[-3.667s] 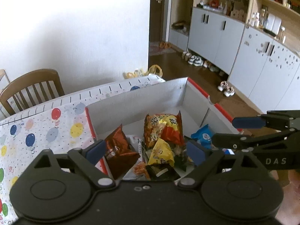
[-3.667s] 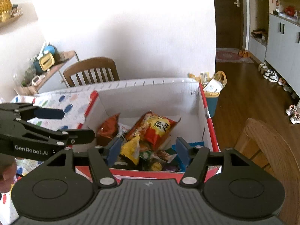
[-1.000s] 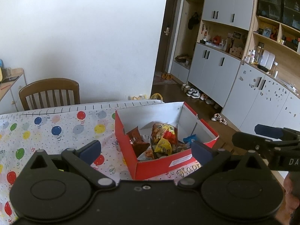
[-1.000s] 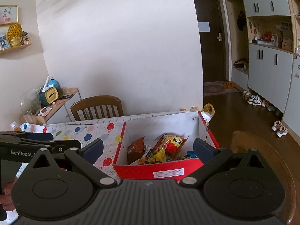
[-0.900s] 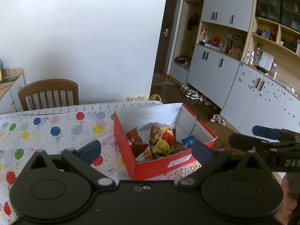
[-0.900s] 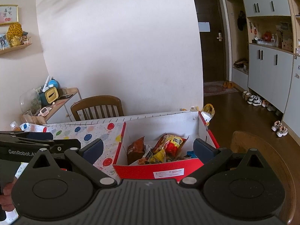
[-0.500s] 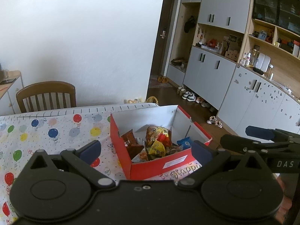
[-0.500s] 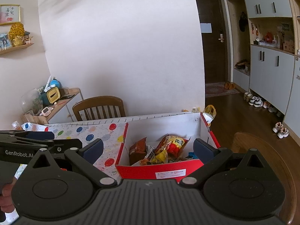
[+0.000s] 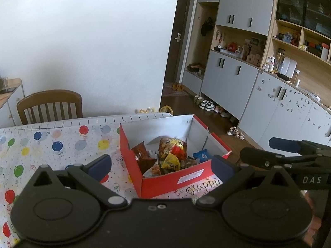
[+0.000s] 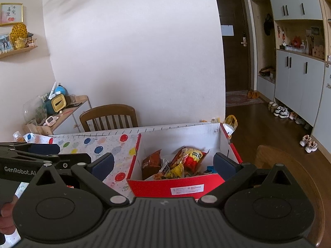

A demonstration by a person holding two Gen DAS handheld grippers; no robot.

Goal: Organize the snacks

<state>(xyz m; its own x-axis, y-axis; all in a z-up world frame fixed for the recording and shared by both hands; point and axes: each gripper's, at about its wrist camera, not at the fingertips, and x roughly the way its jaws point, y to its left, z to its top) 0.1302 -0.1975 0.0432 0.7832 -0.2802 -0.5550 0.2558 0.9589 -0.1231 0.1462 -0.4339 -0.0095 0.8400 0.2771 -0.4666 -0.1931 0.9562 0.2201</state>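
A red cardboard box with a white inside stands on the balloon-print tablecloth. Inside lie several snack bags: a brown one, a big orange-red one, a small yellow one and a blue one. My left gripper is open, held back from the box's near side, nothing between its fingers. My right gripper is open too, also short of the box and empty. Each gripper shows side-on in the other's view.
A wooden chair stands at the table's far side. Another chair back is close on the right. Grey cabinets with shoes beneath line the right wall. A cluttered side table is at the left.
Both grippers have pulled back and up from the box since 3.7 s ago, when they hung just over the snacks; over the last second they drifted a little farther away. Both stay open.
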